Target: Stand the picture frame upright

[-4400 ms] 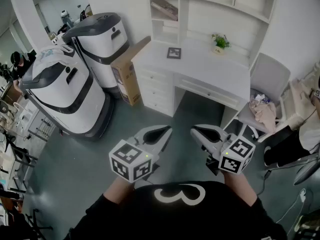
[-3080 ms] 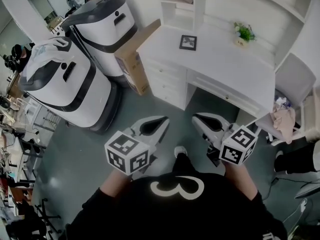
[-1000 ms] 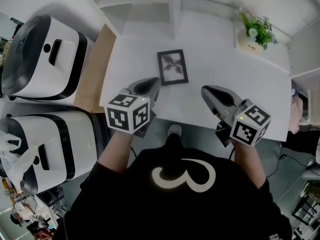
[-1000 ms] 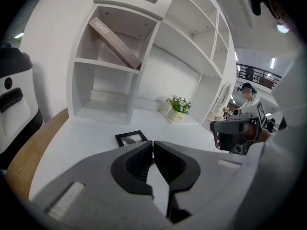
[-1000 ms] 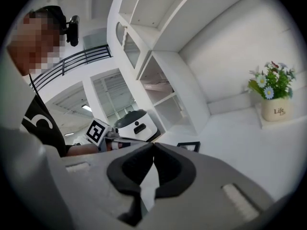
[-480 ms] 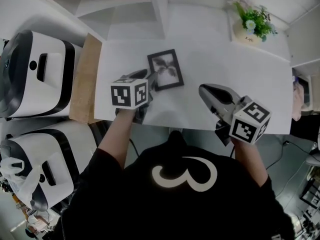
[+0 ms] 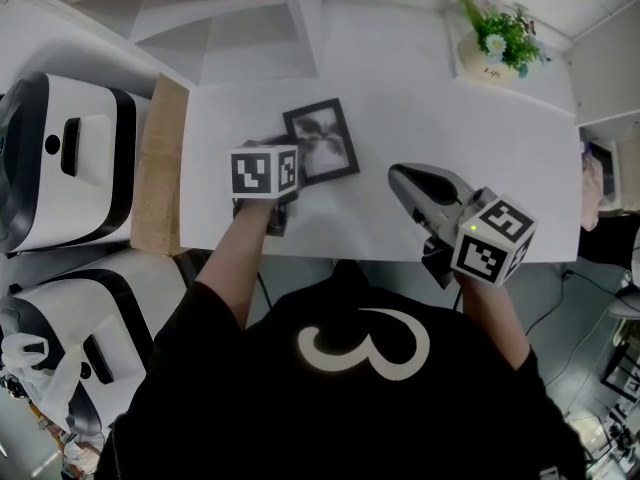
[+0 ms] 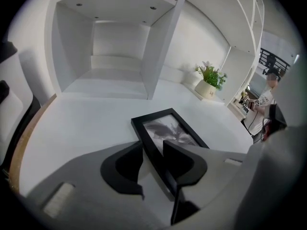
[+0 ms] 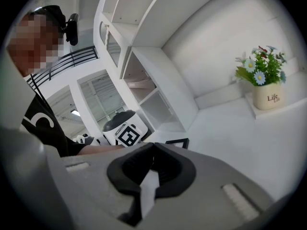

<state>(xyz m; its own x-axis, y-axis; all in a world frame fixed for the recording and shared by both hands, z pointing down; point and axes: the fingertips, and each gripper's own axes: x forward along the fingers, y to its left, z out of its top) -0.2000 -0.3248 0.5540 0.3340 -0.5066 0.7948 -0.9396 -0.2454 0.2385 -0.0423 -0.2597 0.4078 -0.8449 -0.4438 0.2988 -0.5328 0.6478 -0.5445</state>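
My left tool (image 8: pixel 152 148) is tipped down over the picture frame (image 7: pixel 322 140), which lies flat, glass up, on the white tabletop (image 7: pixel 450 118). The tool's jaws have just been opening and now stand spread, with the frame's near left edge running between them. The left jaw sits on the bare tabletop beside the frame and the right jaw hangs over the glass. I see no pad pressing on the black border. The rest of the frame stretches ahead of this tool and slants off to its right.

My right tool (image 9: pixel 153 146) hovers well to the right of the frame, clear of it, jaws pressed together with nothing between them. A potted plant (image 7: pixel 495 43) stands far ahead of it, to its right, against the back wall. An open white shelf (image 8: pixel 108 80) sits ahead of the left tool.
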